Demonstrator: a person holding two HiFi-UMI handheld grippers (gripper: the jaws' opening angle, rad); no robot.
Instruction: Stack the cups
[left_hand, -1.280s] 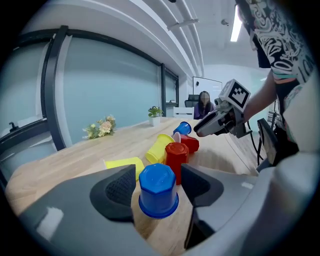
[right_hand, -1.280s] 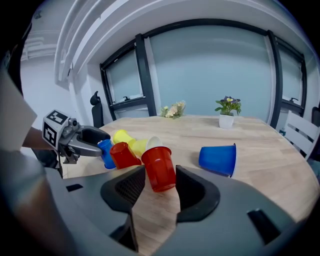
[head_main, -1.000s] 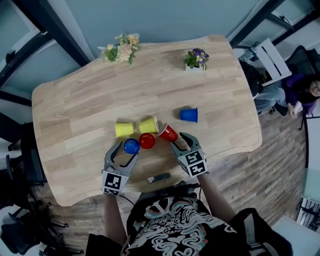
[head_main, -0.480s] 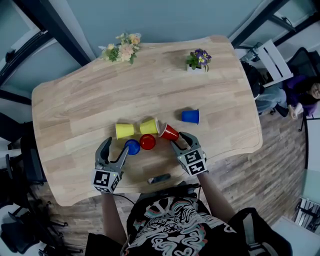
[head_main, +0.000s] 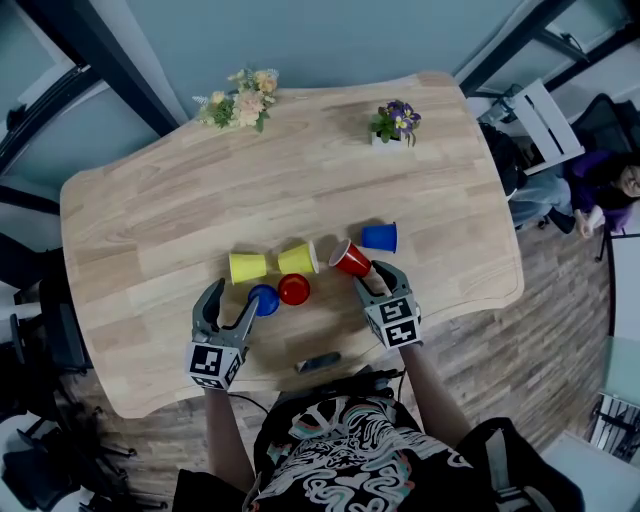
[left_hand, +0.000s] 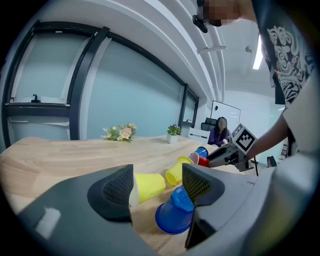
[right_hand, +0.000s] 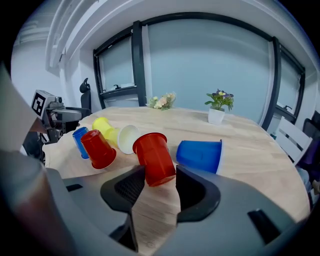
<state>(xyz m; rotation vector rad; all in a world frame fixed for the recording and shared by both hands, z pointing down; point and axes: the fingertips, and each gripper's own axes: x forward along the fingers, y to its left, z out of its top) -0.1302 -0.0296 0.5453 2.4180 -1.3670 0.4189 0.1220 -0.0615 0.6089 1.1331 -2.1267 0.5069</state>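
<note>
Six plastic cups lie near the front of the wooden table (head_main: 160, 210). My right gripper (head_main: 372, 275) is shut on the base of a red cup (head_main: 351, 258) (right_hand: 154, 157), rim pointing away; its jaws have just been closing a little on that cup. Just beyond it lies a blue cup (head_main: 380, 237) (right_hand: 200, 155) on its side. My left gripper (head_main: 232, 297) (left_hand: 157, 185) stands open; a second blue cup (head_main: 263, 299) (left_hand: 175, 215) rests by its right finger. Another red cup (head_main: 294, 289) and two yellow cups (head_main: 247, 267) (head_main: 297, 259) sit between the grippers.
A flower bunch (head_main: 240, 98) and a small potted plant (head_main: 395, 122) stand at the table's far edge. A small dark object (head_main: 318, 362) lies by the near edge. A seated person (head_main: 600, 190) and a white chair (head_main: 540, 115) are off to the right.
My left gripper slid left, so the blue cup went from between its fingers to beside its right finger. My right gripper carried the red cup up-right toward the lying blue cup.
</note>
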